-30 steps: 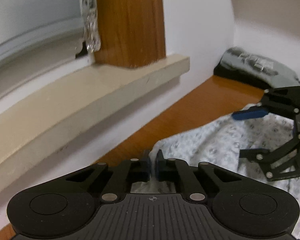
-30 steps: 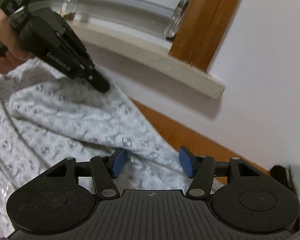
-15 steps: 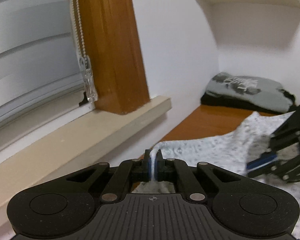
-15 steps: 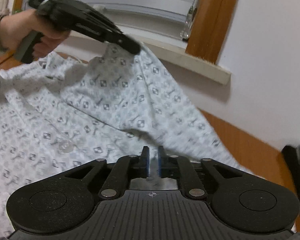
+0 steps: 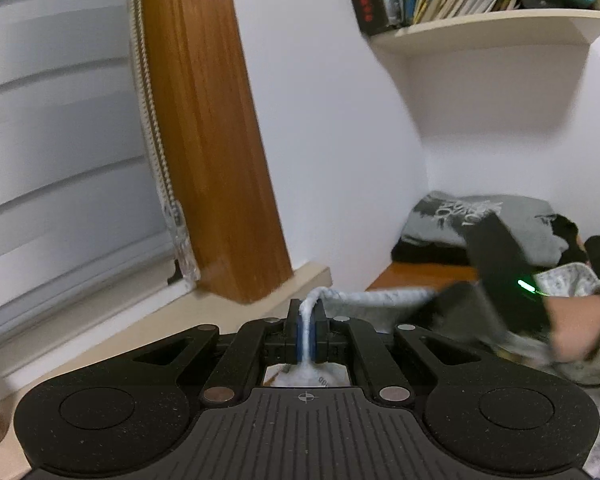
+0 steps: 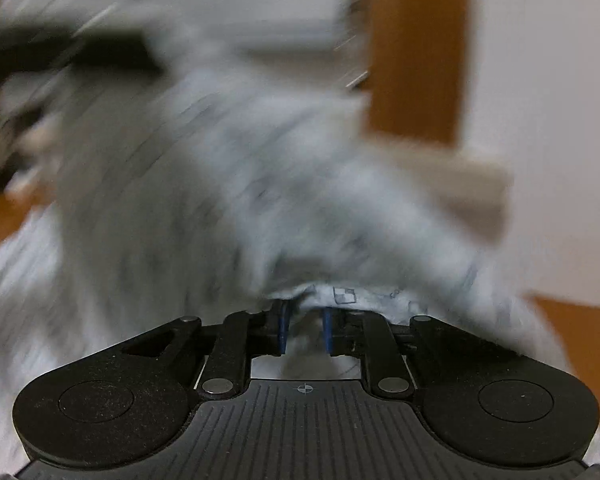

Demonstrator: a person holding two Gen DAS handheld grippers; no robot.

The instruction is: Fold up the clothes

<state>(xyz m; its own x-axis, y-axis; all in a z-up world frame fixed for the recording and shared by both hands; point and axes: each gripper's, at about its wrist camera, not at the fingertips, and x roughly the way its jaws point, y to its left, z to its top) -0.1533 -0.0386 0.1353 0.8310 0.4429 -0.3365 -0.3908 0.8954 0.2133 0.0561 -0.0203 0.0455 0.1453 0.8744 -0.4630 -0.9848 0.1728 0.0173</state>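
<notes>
The white shirt with a small grey print (image 5: 380, 296) is stretched between both grippers above the wooden table. My left gripper (image 5: 308, 320) is shut on a thin edge of it, which runs up between the blue pads. In the right wrist view, which is badly blurred, my right gripper (image 6: 305, 320) has its jaws narrowly apart with a bunched fold of the shirt (image 6: 220, 200) pinched between them. The cloth drapes over its fingertips. The left gripper (image 6: 100, 52) shows as a dark smear at the upper left. A hand (image 5: 576, 328) holds the right gripper's black body (image 5: 496, 280).
A folded grey garment (image 5: 480, 224) lies on a black one in the table's far corner. The pale window sill (image 5: 140, 320) and wooden window frame (image 5: 212, 140) stand close on the left. A wall shelf of books (image 5: 480, 28) hangs above. Bare tabletop (image 5: 420, 274) shows beyond the shirt.
The right gripper's jaws came together on the shirt and it swung up and across, blurring its view. The left gripper rose with the shirt's edge, so the shelf came into sight.
</notes>
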